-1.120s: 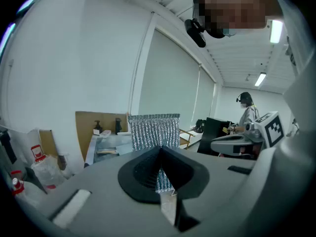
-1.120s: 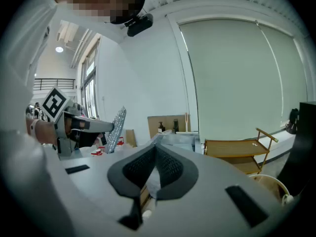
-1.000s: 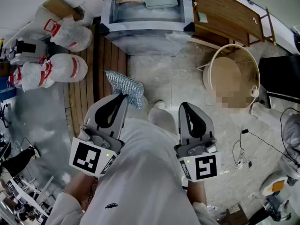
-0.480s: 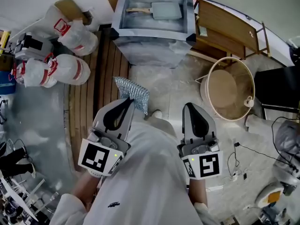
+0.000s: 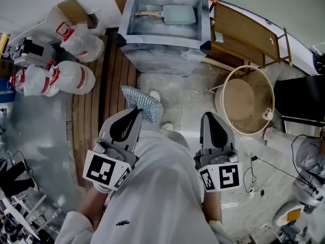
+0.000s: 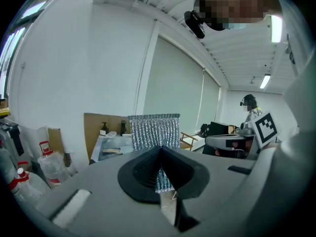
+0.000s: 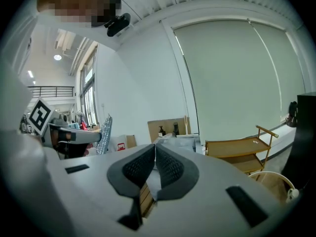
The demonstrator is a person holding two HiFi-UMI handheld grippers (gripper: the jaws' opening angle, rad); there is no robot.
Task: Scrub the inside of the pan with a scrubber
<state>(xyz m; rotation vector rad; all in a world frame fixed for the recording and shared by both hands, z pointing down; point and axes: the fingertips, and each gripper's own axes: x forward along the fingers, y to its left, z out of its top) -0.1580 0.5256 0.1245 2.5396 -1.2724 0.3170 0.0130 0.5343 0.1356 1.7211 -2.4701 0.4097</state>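
Observation:
A pale green square pan (image 5: 177, 13) with a wooden handle lies in the steel basin table (image 5: 161, 38) at the top of the head view, far from both grippers. My left gripper (image 5: 137, 111) is shut on a silver mesh scrubber (image 5: 140, 101), which sticks out past its tips. In the left gripper view the scrubber (image 6: 154, 131) stands upright above the left gripper (image 6: 160, 149). My right gripper (image 5: 210, 117) is held beside it, shut with nothing in it. The right gripper (image 7: 154, 147) has its pads touching, and the scrubber (image 7: 104, 134) shows edge-on to the left.
White bags with red print (image 5: 71, 78) and a cardboard box (image 5: 71, 8) lie at the left. A wooden cart (image 5: 249, 34) and a round basket (image 5: 246, 100) stand right of the basin table. Cables (image 5: 274, 166) trail on the floor. Another person (image 6: 250, 107) stands far off.
The basin table with the pan now sits lower and closer in the head view, and a shoe shows beside the scrubber. Both grippers hold the same pose, the left still gripping the scrubber.

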